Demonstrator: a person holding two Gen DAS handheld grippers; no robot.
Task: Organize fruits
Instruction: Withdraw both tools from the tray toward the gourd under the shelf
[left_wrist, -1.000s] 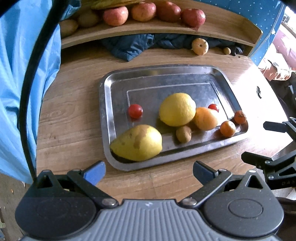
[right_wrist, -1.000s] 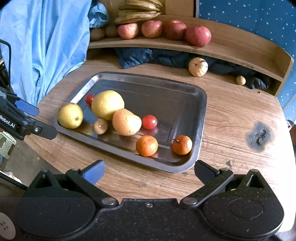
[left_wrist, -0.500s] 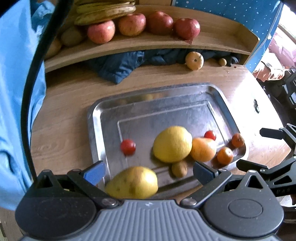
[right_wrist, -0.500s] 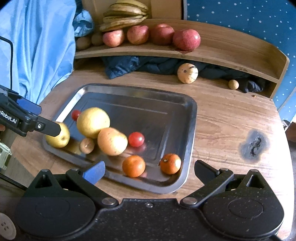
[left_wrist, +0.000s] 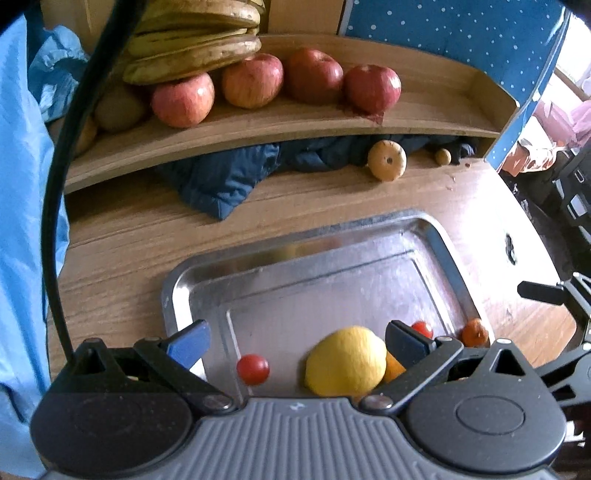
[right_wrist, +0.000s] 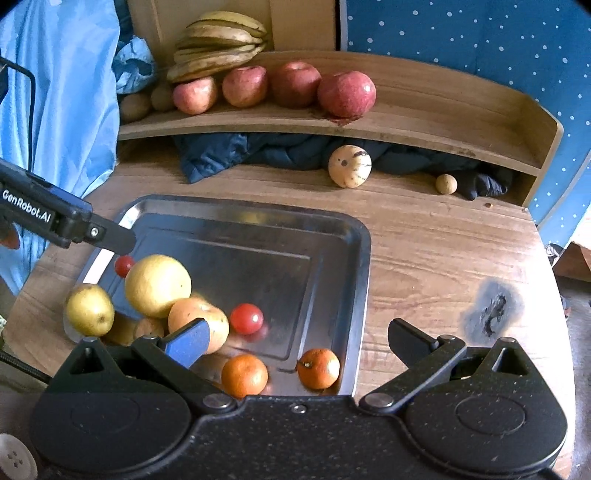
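Wooden worktop (right_wrist: 436, 258) carrying a rectangular steel tray (right_wrist: 364, 258) of mixed fruit.

Both claws, left claw (left_wrist: 295, 341) and right claw (right_wrist: 295, 338), are hovering with jaws apart, gripping nothing; the large yellow lemon (left_wrist: 345, 363) is lying between the left fingers, two small oranges (right_wrist: 318, 368) are sitting near the tray's front edge, and red apples (right_wrist: 346, 93) are resting on the curved wooden shelf (right_wrist: 424, 122) beyond.

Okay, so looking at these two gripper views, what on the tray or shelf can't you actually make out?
- Left wrist view: the pear is hidden behind the left gripper body; the orange fruit shows only a sliver past the lemon.
- Right wrist view: the small brown fruit is half covered by the right gripper finger, so its kind is unclear.
- Both views: brown items at the shelf's left end are too shadowed to identify.
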